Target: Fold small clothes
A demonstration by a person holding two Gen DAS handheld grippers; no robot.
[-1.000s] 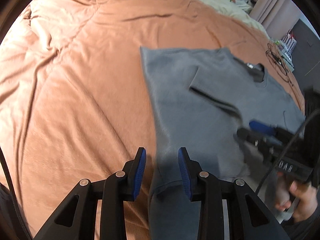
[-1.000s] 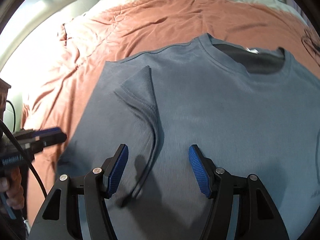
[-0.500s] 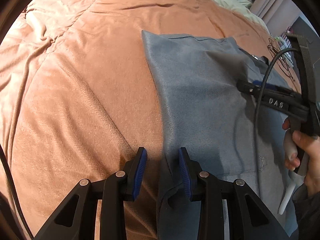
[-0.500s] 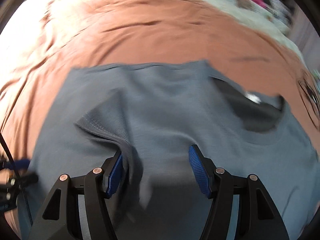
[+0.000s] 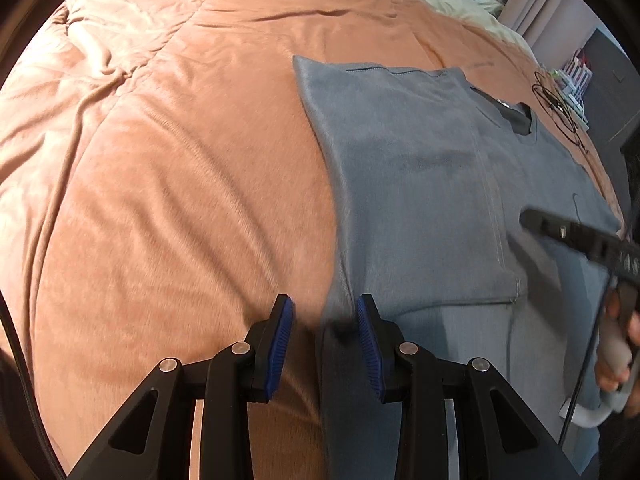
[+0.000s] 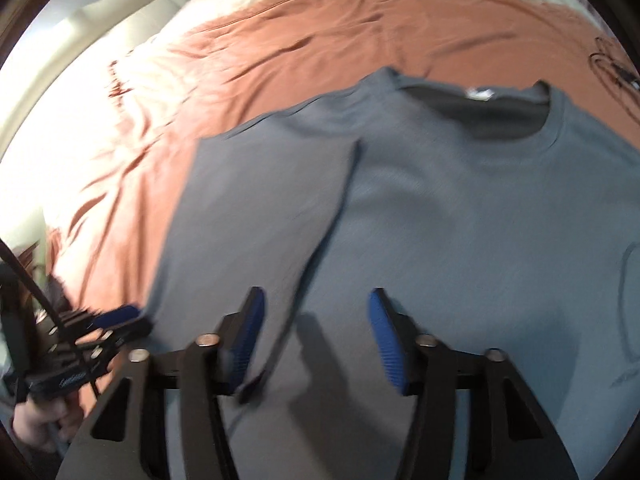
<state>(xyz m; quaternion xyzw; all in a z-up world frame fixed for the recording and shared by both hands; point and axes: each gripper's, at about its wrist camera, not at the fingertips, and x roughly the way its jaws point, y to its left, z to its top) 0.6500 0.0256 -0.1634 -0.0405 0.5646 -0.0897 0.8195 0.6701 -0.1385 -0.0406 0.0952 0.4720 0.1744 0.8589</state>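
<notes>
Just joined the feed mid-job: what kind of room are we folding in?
Most likely a bedroom. The grey T-shirt lies on a bed's orange quilted blanket, cream bedding sits beyond it, and curtains hang behind.

White lettering on the right tool, blurred, unreadable

Grey shirt lies on orange bedspread.

A grey T-shirt lies flat on an orange blanket, its left side folded inward. The right gripper hovers over it, jaws apart.
</notes>
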